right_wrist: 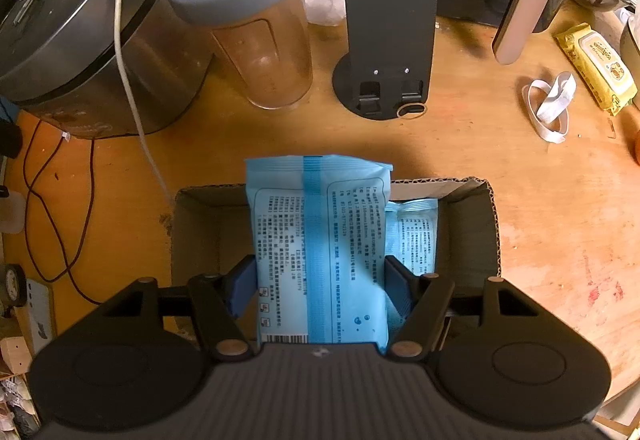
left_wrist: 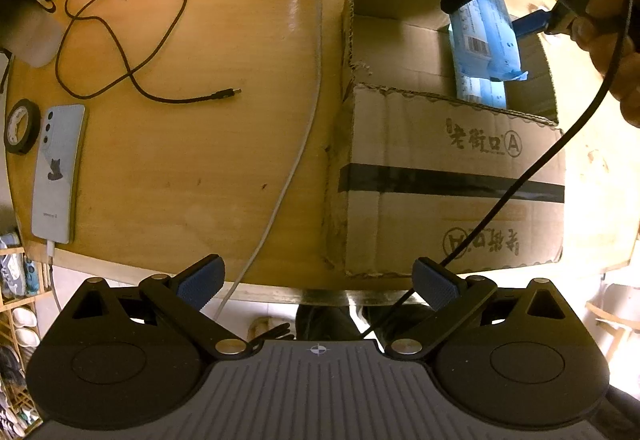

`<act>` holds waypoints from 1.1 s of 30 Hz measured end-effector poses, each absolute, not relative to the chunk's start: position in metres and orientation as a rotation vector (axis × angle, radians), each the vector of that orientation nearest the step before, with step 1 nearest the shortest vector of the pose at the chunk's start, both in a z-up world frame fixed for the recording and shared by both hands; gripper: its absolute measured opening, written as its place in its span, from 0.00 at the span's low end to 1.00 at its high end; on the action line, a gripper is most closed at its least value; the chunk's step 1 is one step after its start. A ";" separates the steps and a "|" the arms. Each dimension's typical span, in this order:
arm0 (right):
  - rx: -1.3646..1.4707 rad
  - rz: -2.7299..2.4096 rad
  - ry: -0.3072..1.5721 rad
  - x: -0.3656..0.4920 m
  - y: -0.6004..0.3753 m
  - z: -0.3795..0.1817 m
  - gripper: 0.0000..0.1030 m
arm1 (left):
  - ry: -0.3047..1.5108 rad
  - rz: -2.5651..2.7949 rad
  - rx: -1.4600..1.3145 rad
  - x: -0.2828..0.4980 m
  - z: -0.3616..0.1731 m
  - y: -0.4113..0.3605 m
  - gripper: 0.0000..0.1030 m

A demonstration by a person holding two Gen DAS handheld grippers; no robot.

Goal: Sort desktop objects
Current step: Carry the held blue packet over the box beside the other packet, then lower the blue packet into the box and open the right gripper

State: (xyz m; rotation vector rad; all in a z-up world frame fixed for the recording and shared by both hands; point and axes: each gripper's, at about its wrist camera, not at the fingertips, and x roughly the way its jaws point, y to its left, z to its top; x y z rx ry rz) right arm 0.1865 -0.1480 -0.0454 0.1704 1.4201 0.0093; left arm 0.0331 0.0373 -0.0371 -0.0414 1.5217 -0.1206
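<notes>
Held lengthwise in the right gripper (right_wrist: 320,288), pads pinching its sides, a blue packet (right_wrist: 320,240) hangs directly over the open cardboard box (right_wrist: 486,224), its long axis pointing down, while the left gripper (left_wrist: 318,280) waits wide open nearby.

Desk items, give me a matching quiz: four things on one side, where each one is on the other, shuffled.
Things:
1. blue packet
2. phone
3. shaker bottle
4. yellow wipes pack

Places:
A. beside the black tape roll
B. far right of the table
C. gripped by the right gripper over the cardboard box
D. between the cooker and the black stand

Pairs: 1-C, 2-A, 3-D, 4-B
</notes>
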 end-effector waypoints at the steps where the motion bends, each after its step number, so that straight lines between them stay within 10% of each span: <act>1: 0.171 0.009 1.420 0.187 -0.147 -0.046 0.63 | 1.521 -0.121 -0.042 0.033 -0.037 0.037 1.00; 33: 0.172 0.006 1.460 0.194 -0.120 -0.070 0.64 | 1.529 -0.107 -0.052 0.038 -0.039 0.045 1.00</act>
